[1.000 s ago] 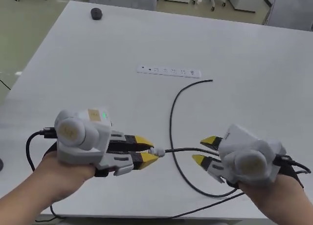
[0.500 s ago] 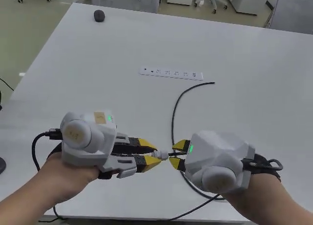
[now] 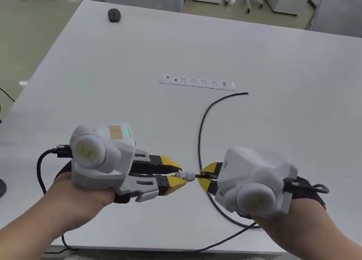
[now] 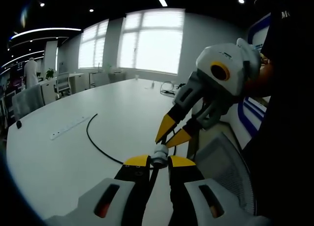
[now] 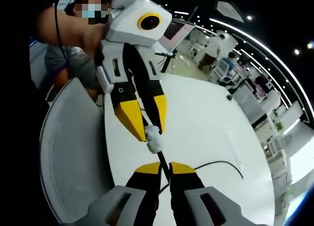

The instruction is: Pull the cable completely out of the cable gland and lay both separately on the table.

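left gripper [image 3: 178,175] jaws closed on the small white plastic cable gland [image 3: 184,174]. in the left gripper view the gland [image 4: 158,156] sits pinched right between the yellow tips. right gripper [image 3: 205,177] is clamped on the thin black cable [image 3: 199,130] just beside the gland's mouth, tips nearly touching it. the right gripper view shows the cable [image 5: 165,170] nipped between its own tips, with the gland [image 5: 154,140] straight ahead.

key geometry: gland bore, the gripped cable stretch and both sets of jaws are on one line, nose to nose, roughly left-right in the head view. both are held above the front part of the white table [image 3: 113,73]. my read is the pull wants to go straight along that line, right gripper backing away from the left. any sideways angle would likely bind the cable in the gland.

the rest of the cable lies on the table and arcs away to a free end near the white power strip [image 3: 197,82].

unclear:
- cable run under the right gripper housing is hidden.
- how much cable is inside or past the gland: can't tell. a dark strand shows between the left jaws behind the gland, length unknown.
- the black tether lead [image 3: 42,169] off the left gripper looks like the work cable, so don't confuse them.
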A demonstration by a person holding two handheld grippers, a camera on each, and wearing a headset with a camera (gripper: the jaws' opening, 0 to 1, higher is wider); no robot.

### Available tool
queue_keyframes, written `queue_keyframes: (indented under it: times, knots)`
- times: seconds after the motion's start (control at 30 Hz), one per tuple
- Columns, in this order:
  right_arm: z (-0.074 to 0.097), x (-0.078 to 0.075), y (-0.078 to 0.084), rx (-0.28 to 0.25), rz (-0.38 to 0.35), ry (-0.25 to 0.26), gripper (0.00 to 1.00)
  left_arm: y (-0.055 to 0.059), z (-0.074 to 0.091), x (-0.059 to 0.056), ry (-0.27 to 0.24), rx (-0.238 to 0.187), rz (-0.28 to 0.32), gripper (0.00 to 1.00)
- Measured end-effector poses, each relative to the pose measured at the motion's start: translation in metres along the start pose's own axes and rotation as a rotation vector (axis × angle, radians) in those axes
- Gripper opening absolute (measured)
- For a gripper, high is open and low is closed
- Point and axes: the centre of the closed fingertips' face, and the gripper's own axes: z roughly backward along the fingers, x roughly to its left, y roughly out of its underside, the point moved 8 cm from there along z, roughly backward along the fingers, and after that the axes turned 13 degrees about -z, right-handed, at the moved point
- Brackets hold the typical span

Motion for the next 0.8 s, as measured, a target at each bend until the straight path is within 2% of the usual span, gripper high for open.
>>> queue_keyframes:
  times: [0.8]
  knots:
    - [-0.003, -0.018, 0.025, 0.013, -0.27, 0.02, 0.01, 0.001, 0.0, 0.004, -0.015, 0.005, -0.006, 0.15]
